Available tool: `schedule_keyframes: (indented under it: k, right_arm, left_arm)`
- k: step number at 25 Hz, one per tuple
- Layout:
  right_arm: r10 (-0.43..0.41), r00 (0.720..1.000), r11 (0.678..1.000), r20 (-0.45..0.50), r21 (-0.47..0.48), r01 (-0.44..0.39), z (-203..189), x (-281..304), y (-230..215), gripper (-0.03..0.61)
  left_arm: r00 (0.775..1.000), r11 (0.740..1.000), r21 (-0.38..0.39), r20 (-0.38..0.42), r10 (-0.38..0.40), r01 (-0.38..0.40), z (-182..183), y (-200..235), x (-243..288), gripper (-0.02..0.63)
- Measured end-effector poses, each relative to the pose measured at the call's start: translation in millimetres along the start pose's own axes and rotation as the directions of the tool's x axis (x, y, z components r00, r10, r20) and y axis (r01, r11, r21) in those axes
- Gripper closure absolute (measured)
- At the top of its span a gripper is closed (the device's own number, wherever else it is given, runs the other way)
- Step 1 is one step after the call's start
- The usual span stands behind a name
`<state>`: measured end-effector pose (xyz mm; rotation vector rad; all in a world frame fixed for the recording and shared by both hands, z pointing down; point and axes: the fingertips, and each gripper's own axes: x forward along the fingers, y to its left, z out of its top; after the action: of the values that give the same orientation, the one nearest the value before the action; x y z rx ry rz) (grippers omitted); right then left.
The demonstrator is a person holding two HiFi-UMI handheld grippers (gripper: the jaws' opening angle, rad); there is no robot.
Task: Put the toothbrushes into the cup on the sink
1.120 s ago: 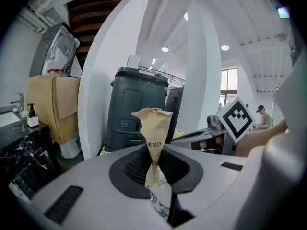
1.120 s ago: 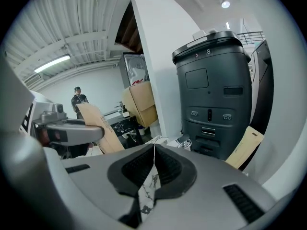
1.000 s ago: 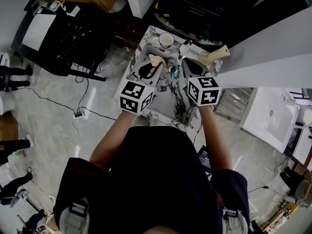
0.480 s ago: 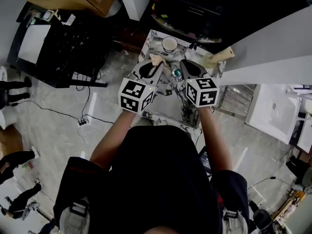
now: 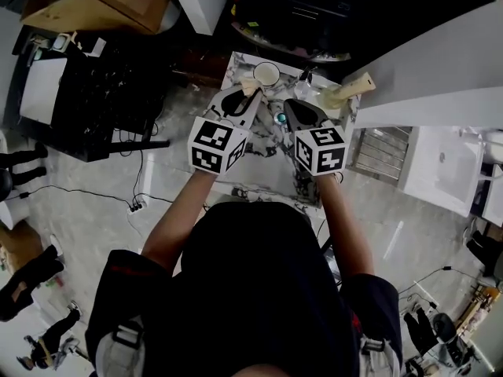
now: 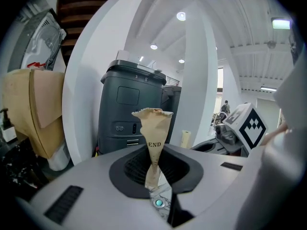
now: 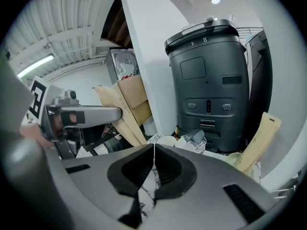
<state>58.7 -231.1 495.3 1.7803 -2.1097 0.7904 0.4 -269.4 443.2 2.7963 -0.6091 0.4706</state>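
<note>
Arms (image 5: 174, 220) outstretched, left claw (image 5: 249, 95) gripping toothbrush (image 6: 153, 134).

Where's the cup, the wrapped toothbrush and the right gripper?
cup (image 5: 277, 75), head view, its right rim.
wrapped toothbrush (image 6: 154, 145), left gripper view, its paper wrapper above the jaws.
right gripper (image 7: 154, 150), right gripper view, where its shut fingertips meet.

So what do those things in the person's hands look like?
The left hand-held gripper and right hand-held gripper are pale grey shells with black ribbed linings, each carrying a cube of black-and-white square markers. The person wears a black short-sleeved top.
</note>
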Motion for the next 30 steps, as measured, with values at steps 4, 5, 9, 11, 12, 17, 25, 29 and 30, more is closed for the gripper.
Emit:
schedule_keyframes:
  k: [4, 5, 9, 11, 12, 17, 25, 29, 30]
  right_arm:
    - [-0.007, 1.000, 1.000, -0.013, 0.008, 0.007, -2, 4, -2, 0.541]
    - [-0.008, 1.000, 1.000, -0.015, 0.010, 0.008, -3, 5, -3, 0.541]
    - [-0.010, 1.000, 1.000, -0.021, 0.020, 0.011, -4, 8, -6, 0.541]
    - [-0.010, 1.000, 1.000, -0.022, 0.026, 0.011, -5, 9, -6, 0.541]
    - [-0.010, 1.000, 1.000, -0.023, 0.029, 0.010, -5, 9, -6, 0.541]
    - [-0.001, 1.000, 0.999, -0.027, 0.048, 0.002, -6, 12, -7, 0.541]
    - [0.003, 1.000, 0.998, -0.029, 0.066, -0.001, -7, 14, -5, 0.541]
    - [0.003, 1.000, 0.997, -0.028, 0.076, 0.000, -7, 13, -5, 0.541]
    - [0.003, 1.000, 0.997, -0.029, 0.077, -0.001, -7, 13, -5, 0.541]
  left_arm:
    - [1.000, 0.999, 0.034, 0.007, -0.001, 0.001, 10, 8, 9, 0.563]
    - [1.000, 0.999, 0.035, 0.012, 0.000, 0.000, 12, 10, 11, 0.563]
    - [1.000, 1.000, 0.027, 0.024, -0.003, 0.002, 20, 20, 21, 0.563]
    - [1.000, 1.000, 0.029, 0.027, -0.004, 0.004, 24, 24, 26, 0.562]
    - [1.000, 1.000, 0.031, 0.028, -0.006, 0.005, 26, 25, 28, 0.563]
    - [1.000, 0.999, 0.037, 0.024, -0.013, 0.012, 27, 31, 42, 0.563]
    - [0.999, 0.999, 0.030, 0.002, -0.032, 0.032, 16, 39, 65, 0.563]
    - [0.999, 0.999, 0.012, -0.012, -0.039, 0.039, 6, 42, 75, 0.563]
    - [0.999, 0.999, 0.007, -0.014, -0.041, 0.041, 3, 43, 76, 0.563]
